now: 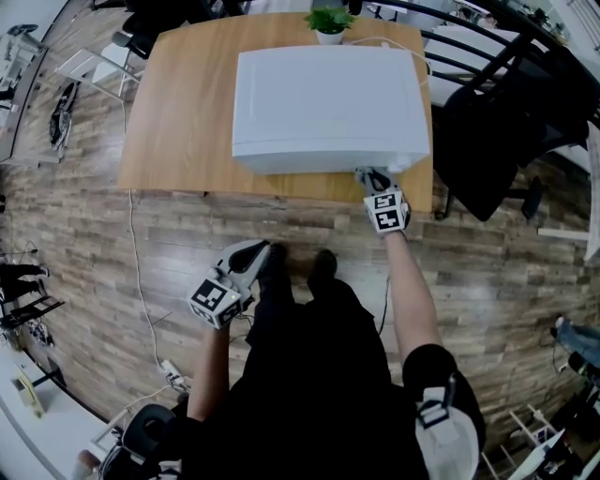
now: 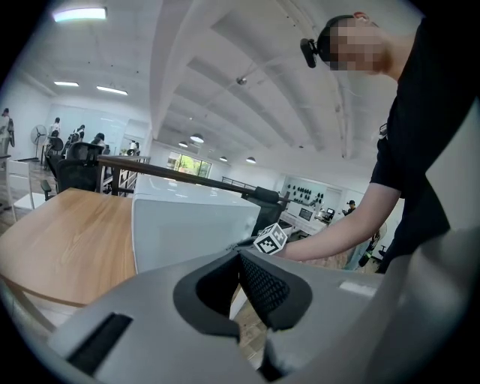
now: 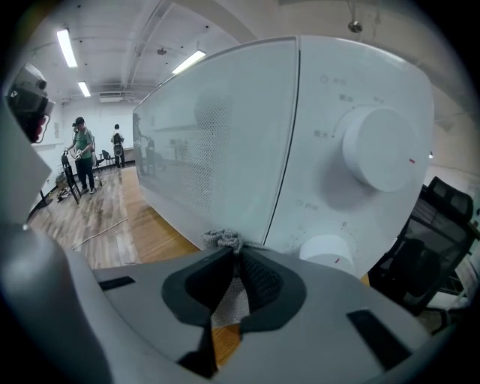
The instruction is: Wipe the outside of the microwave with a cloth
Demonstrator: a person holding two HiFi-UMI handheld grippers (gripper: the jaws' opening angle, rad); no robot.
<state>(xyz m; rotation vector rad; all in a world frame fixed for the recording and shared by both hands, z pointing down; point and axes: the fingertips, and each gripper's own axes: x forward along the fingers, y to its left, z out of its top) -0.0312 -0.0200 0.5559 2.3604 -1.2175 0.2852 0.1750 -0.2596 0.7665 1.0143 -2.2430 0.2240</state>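
Two claws, one busy. My right claw (image 1: 375,178) is up at the microwave (image 1: 328,103), at the lower right corner of its front. In the right gripper view this claw (image 3: 238,255) is clamped shut on a grey cloth (image 3: 223,240). A knitted tuft bunches out past the jaw tips and more cloth hangs down between the pads. The tuft sits against the microwave's lower front edge, right at the seam between the door (image 3: 217,142) and the control panel. It looks to be touching, but I can't tell how firmly. Above the tuft on the panel is a big dial (image 3: 379,146), with a smaller dial (image 3: 326,251) under it, just right of the cloth.

My left claw (image 1: 246,258) is well apart from the microwave, held low in front of it, off the table (image 1: 178,112) and over the wood floor. In the left gripper view its jaws (image 2: 238,259) are pressed together with nothing between them. It points toward the microwave's left side, and the right claw's marker cube (image 2: 271,238) shows beyond it.

The microwave sits on the table, its front near the near edge. A plant (image 1: 330,23) stands behind it and a black chair (image 1: 487,141) to its right.
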